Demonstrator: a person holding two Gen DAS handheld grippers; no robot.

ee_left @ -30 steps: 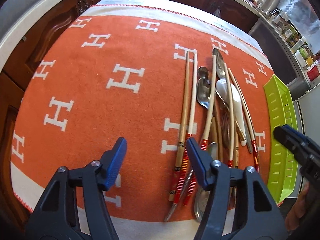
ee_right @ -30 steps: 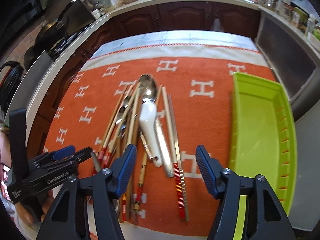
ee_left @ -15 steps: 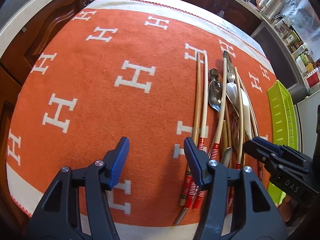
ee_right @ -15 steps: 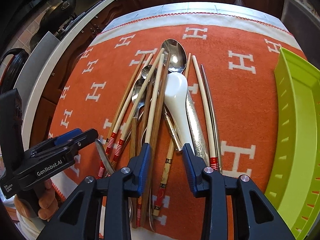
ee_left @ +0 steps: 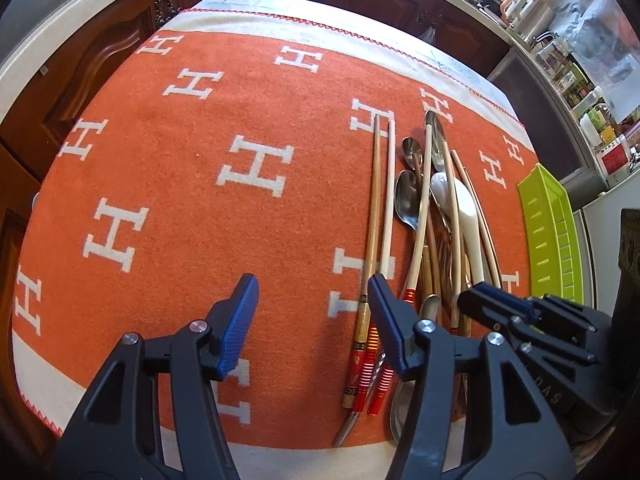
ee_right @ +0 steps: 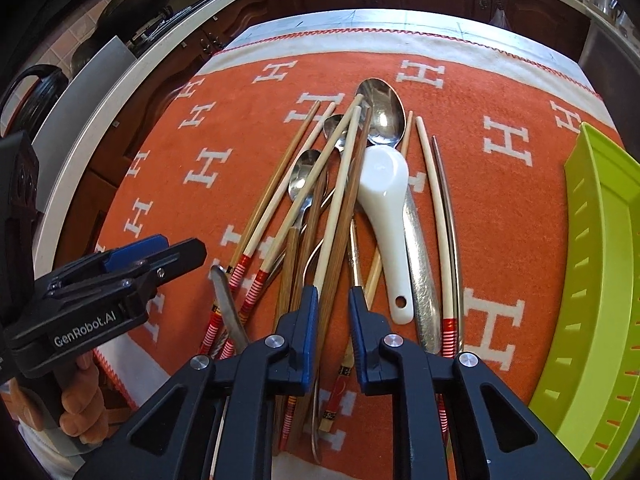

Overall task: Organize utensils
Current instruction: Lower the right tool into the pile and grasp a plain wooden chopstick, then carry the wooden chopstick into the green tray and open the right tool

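Orange blanket [ee_left: 168, 168] wide and bare on the left, white border at the near edge. Lime-green tray [ee_right: 600, 264] along the right edge, just beside the heap. Utensil pile [ee_right: 348, 200] right of centre. Left gripper [ee_left: 312, 320] spread wide, gripping nothing, over bare cloth. Right gripper [ee_right: 333, 332] narrowed around a dark wooden chopstick [ee_right: 344, 216]; contact unclear.

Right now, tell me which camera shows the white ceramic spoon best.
The right wrist view: the white ceramic spoon lies almost fully exposed, bowl up, down to the hole in its handle. In the left wrist view the spoon is crossed by chopsticks, its handle end hidden behind the right gripper.
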